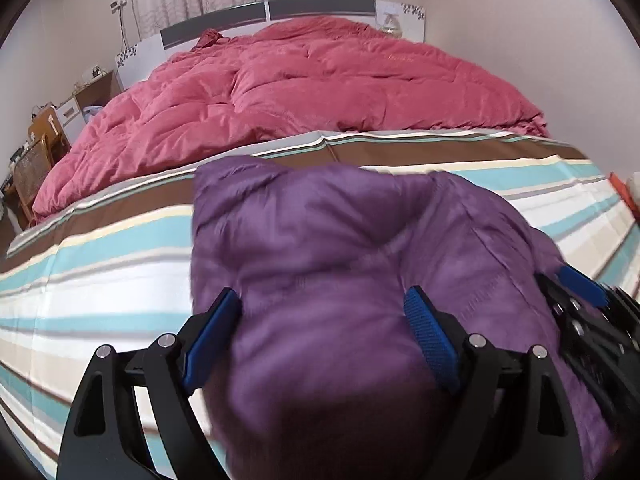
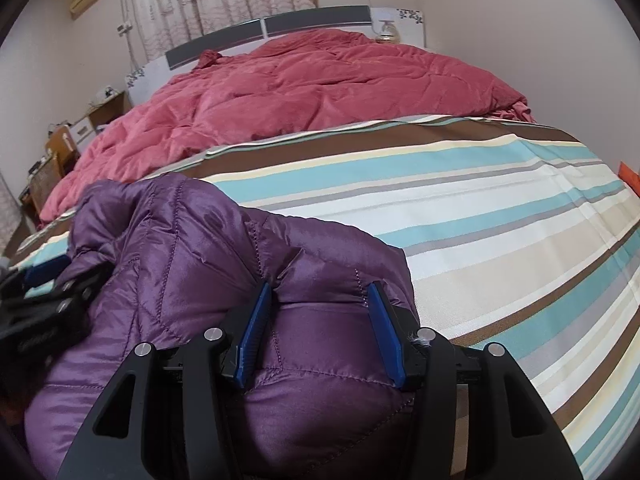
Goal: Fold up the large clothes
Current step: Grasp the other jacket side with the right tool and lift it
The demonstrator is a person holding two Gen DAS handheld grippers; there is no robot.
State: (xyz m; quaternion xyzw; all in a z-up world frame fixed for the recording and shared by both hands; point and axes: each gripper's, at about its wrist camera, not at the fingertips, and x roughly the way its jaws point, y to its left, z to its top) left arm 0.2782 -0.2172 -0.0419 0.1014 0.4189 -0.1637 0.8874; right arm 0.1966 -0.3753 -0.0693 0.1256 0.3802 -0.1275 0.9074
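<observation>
Lengthwise, purple jacket (image 2: 192, 280) toward headboard (image 2: 312, 20)

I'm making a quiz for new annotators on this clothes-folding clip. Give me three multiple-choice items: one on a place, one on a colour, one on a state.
1. Where does the red quilt lie?
A. at the headboard end of the bed
B. on the floor
C. over the jacket

2. What colour is the puffer jacket?
A. green
B. purple
C. white

3. What is the right gripper doing?
A. hanging open over bare sheet
B. gripping the curtain
C. clamping jacket fabric

Answers: A, it is bunched below the headboard; B, shiny purple quilting; C, padding bulges between both blue pads.
</observation>
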